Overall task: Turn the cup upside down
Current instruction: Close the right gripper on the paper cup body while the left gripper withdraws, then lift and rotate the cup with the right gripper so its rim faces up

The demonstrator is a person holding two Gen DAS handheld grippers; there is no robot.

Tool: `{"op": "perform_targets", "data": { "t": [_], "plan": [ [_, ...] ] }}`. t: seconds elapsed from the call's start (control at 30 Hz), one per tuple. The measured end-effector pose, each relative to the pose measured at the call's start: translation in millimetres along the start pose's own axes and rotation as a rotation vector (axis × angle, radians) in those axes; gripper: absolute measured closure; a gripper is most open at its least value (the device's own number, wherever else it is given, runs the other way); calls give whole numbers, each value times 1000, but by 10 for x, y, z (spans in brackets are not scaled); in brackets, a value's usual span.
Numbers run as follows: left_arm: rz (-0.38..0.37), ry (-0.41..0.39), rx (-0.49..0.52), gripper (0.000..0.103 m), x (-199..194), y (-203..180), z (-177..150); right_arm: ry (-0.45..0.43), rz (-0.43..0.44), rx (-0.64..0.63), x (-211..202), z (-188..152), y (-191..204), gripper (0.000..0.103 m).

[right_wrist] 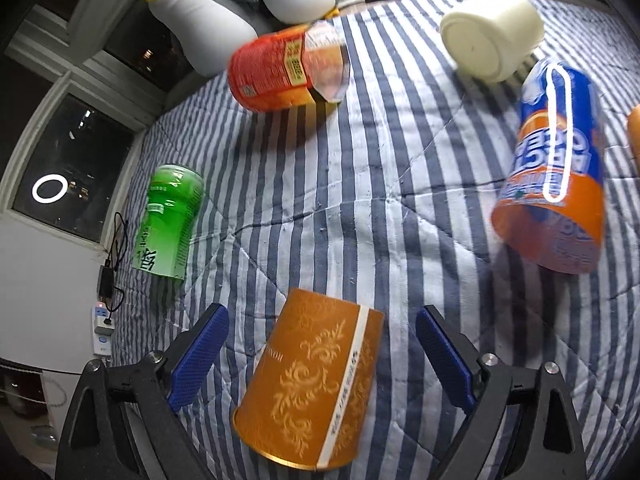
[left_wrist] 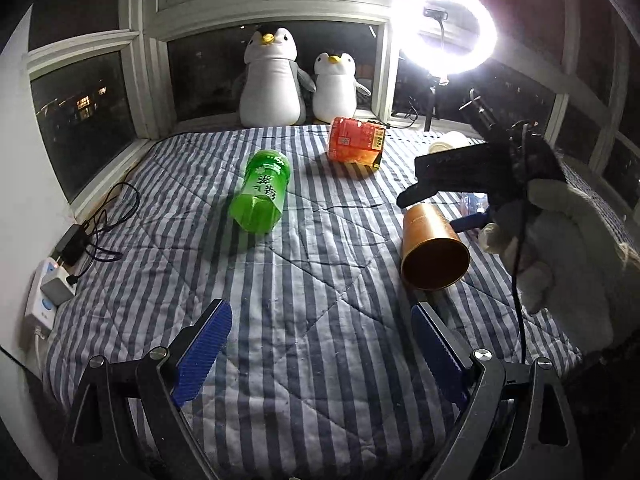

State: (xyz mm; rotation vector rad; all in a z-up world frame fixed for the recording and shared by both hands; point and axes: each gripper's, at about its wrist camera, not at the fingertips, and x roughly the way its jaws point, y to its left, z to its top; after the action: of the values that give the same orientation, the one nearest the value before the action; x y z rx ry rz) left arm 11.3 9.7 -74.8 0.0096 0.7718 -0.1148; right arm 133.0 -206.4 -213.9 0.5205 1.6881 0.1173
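An orange-gold paper cup [right_wrist: 310, 384] lies on its side on the striped quilt [right_wrist: 380, 184], its base pointing away and its open mouth toward the camera. It sits between the open blue fingers of my right gripper [right_wrist: 322, 354], with gaps on both sides. In the left wrist view the same cup [left_wrist: 432, 246] lies at the right, just below the right gripper held by a gloved hand [left_wrist: 568, 256]. My left gripper [left_wrist: 322, 350] is open and empty over the quilt, left of the cup.
A green bottle [left_wrist: 262, 190], an orange-red bottle [left_wrist: 356, 140], a blue-orange cup [right_wrist: 554, 172] and a white cup [right_wrist: 490, 32] lie on the quilt. Two plush penguins [left_wrist: 272, 76] stand at the window. A ring light [left_wrist: 444, 28] is back right. A power strip and cables [left_wrist: 52, 280] lie at left.
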Motion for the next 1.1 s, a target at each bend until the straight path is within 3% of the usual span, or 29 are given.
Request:
{"op": "perform_targets", "data": {
  "t": [0.27, 0.43, 0.5, 0.63, 0.9, 1.1],
  "plan": [
    [4, 1, -20, 10, 5, 81, -11, 35, -8, 17, 133, 81, -5, 23],
    [8, 0, -20, 10, 13, 81, 1, 57, -12, 24, 164, 103, -14, 37],
    [6, 1, -22, 10, 18, 82, 6, 62, -6, 27, 160, 99, -28, 49],
    [1, 6, -17, 10, 34, 55, 12, 51, -4, 14, 101, 63, -28, 49],
    [-16, 10, -36, 10, 57, 49, 14, -107, -47, -102, -309, -19, 140, 50],
    [-30, 7, -45, 10, 57, 7, 4, -249, -167, -234, -520, -166, 298, 50]
  ]
}}
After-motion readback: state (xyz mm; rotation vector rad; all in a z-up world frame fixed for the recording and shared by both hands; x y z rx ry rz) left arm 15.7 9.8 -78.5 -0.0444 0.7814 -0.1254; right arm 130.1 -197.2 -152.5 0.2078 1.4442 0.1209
